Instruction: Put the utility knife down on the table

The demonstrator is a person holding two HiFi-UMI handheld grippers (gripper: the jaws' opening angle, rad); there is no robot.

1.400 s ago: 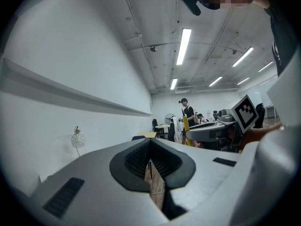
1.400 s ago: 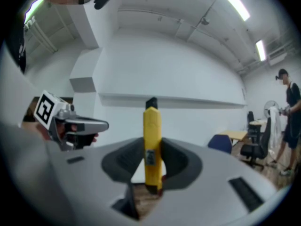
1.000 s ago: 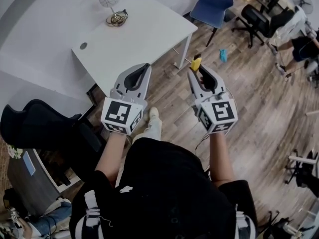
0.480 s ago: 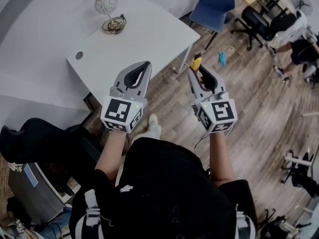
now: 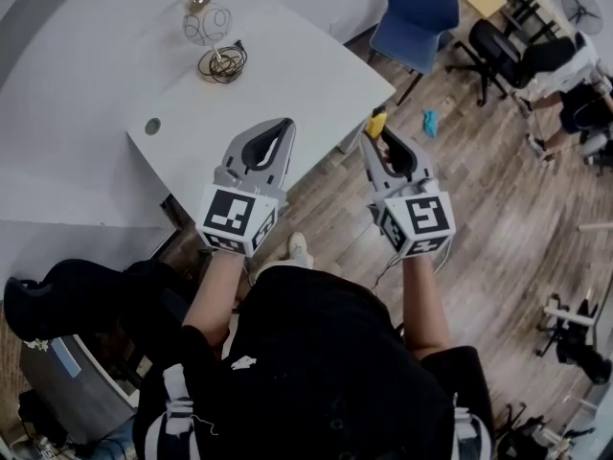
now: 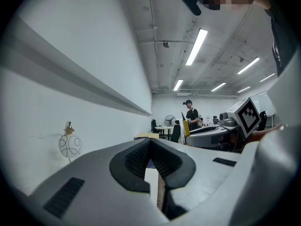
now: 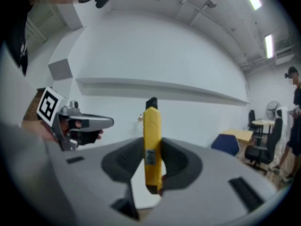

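Note:
A yellow utility knife [image 7: 152, 145] with a black tip stands upright between the jaws of my right gripper [image 7: 151, 166], which is shut on it. In the head view the utility knife [image 5: 376, 123] pokes out of the right gripper [image 5: 379, 142], held in the air just off the near right corner of the white table [image 5: 287, 75]. My left gripper [image 5: 278, 132] hovers over the table's near edge, its jaws shut with nothing between them. In the left gripper view, the left gripper [image 6: 151, 150] shows its pads closed together.
A wire ornament with a coiled base [image 5: 213, 36] stands at the table's far side, and a round cable hole [image 5: 152, 126] lies near its left edge. A blue chair [image 5: 417, 12] and black office chairs [image 5: 508, 41] stand beyond on the wooden floor. A dark chair [image 5: 86, 295] is at lower left.
The table has shifted right and closer under both grippers, so the grippers now reach nearer its corner. The right gripper still holds the knife; both jaws unchanged.

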